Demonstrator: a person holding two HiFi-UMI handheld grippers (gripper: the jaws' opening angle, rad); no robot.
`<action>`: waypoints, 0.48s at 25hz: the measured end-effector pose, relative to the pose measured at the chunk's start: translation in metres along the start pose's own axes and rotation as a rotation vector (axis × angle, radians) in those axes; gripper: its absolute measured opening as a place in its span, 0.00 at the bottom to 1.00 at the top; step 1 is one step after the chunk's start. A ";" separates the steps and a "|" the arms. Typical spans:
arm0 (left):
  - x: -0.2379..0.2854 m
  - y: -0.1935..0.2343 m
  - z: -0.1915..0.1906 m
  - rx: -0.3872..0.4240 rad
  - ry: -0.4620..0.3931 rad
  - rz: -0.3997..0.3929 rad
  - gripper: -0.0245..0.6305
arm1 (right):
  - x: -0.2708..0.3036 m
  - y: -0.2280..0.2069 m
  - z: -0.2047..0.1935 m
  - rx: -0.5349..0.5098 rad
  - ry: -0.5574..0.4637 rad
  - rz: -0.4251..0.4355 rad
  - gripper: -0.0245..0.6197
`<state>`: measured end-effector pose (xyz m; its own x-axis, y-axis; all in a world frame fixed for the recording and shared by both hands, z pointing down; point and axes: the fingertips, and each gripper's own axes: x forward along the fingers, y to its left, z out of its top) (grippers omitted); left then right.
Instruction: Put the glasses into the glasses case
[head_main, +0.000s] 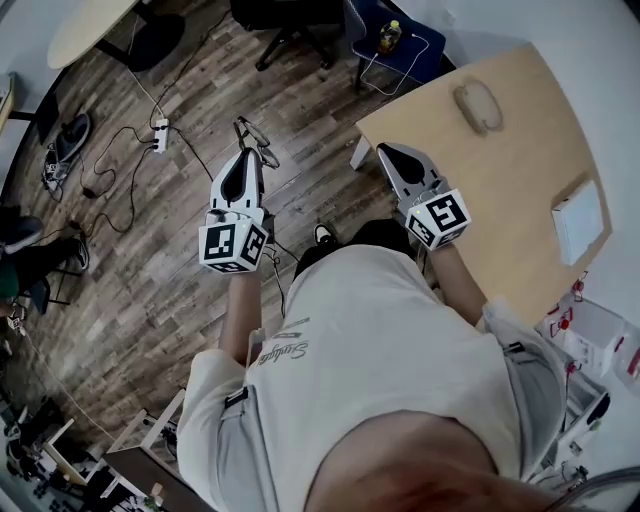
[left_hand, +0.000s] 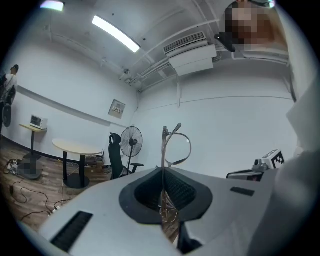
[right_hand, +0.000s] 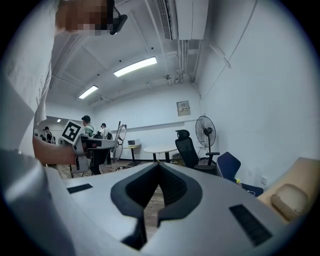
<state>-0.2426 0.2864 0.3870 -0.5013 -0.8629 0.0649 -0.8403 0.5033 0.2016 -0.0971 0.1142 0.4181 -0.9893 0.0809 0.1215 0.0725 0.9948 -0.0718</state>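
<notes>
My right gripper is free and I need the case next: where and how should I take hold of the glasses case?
Probably across the narrow middle of the glasses case, coming down from above with the right gripper, whose jaws are shut and must open first. The case lies flat on the wooden table, a rounded oblong; its long sides give the jaws parallel faces.

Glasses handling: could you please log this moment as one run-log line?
left gripper: shut on glasses | right gripper: shut, empty | glasses case: on table, not yet reached
</notes>
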 end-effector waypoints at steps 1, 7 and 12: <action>0.005 0.006 0.001 -0.001 0.004 -0.005 0.07 | 0.005 -0.001 0.000 0.002 0.003 -0.006 0.03; 0.036 0.021 -0.003 0.000 0.029 -0.034 0.07 | 0.024 -0.018 -0.010 0.024 0.038 -0.041 0.03; 0.073 0.014 -0.010 0.024 0.057 -0.056 0.07 | 0.035 -0.047 -0.021 0.048 0.032 -0.056 0.03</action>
<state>-0.2887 0.2298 0.4047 -0.4413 -0.8906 0.1100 -0.8717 0.4545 0.1831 -0.1329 0.0716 0.4465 -0.9870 0.0284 0.1582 0.0107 0.9937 -0.1117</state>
